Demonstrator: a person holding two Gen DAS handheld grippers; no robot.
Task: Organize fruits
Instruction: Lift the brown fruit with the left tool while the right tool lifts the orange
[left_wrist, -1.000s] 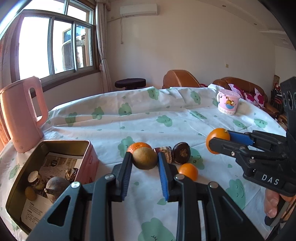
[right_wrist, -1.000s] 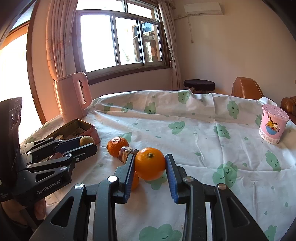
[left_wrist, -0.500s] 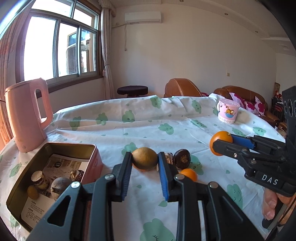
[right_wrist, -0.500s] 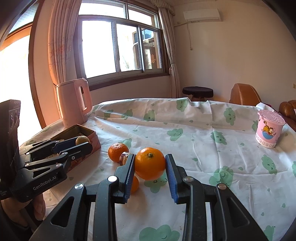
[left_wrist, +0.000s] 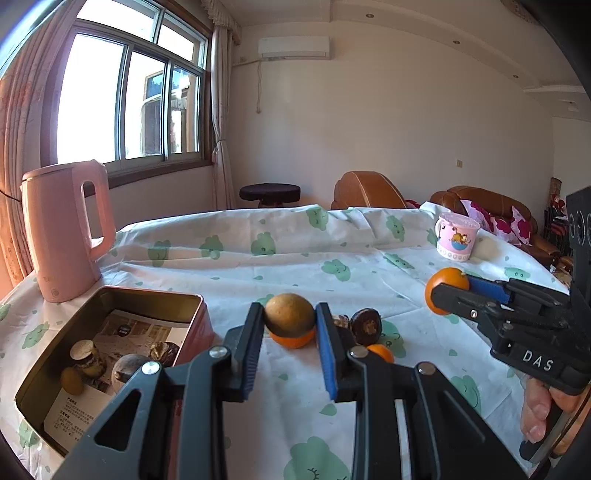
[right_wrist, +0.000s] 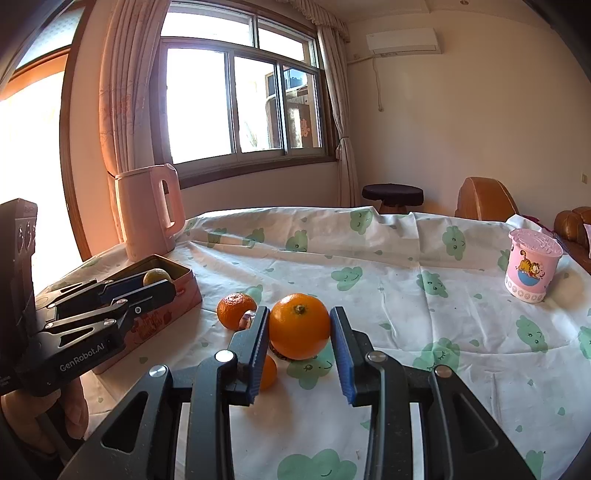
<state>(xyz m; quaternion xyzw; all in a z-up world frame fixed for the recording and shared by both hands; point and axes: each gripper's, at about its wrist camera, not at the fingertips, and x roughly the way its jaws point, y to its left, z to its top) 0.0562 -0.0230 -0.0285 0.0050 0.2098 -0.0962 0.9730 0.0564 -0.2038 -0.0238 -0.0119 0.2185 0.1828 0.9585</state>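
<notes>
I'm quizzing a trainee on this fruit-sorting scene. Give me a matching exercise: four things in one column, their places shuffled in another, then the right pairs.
Things:
1. brown fruit
2. big orange
3. kettle
4. pink cup

Places:
A. far right of the table, alone
B. between the right gripper's fingers
C. behind the tin
D. between the left gripper's fingers

Pairs: 1-D, 2-B, 3-C, 4-A
</notes>
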